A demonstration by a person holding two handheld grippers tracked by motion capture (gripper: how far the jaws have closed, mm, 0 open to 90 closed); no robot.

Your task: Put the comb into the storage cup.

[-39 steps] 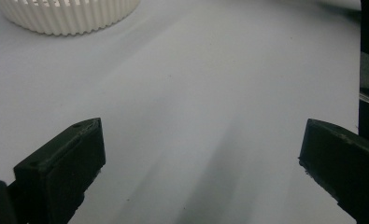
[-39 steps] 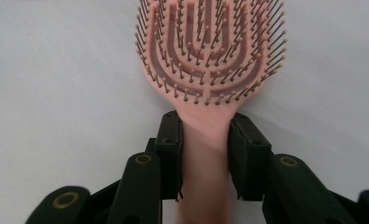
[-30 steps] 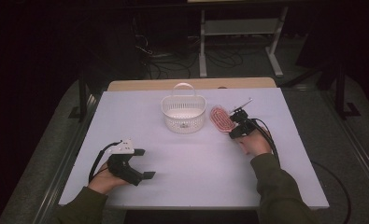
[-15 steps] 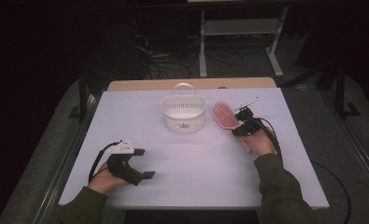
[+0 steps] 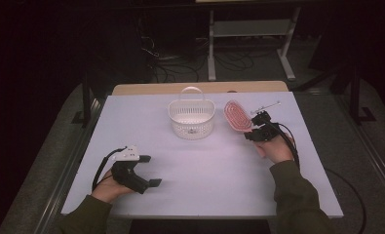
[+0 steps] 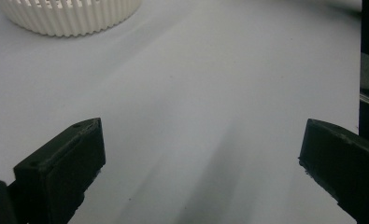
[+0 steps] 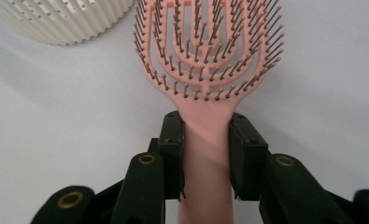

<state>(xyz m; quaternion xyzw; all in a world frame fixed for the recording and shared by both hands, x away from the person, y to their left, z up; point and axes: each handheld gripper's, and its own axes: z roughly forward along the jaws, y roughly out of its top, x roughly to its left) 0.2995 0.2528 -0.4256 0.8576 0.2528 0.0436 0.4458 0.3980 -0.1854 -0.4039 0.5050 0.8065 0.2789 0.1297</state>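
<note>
White table (image 5: 200, 161): pink vented hairbrush (image 7: 205, 56) (brown-tipped bristles), handle clamped.

Count on table (image 5: 131, 122), high view:
- white slatted basket (image 5: 191, 118) with handle: 1
- pink vented hairbrush (image 5: 237, 115): 1, bristles facing up
- hand-held two-jaw grippers: 2, left gripper (image 5: 153, 182) and right gripper (image 5: 249, 134)
- person's hands: 2
- tables: 1, white top

Behind the table: 1 metal shelf frame (image 5: 251, 29) on the floor
</note>
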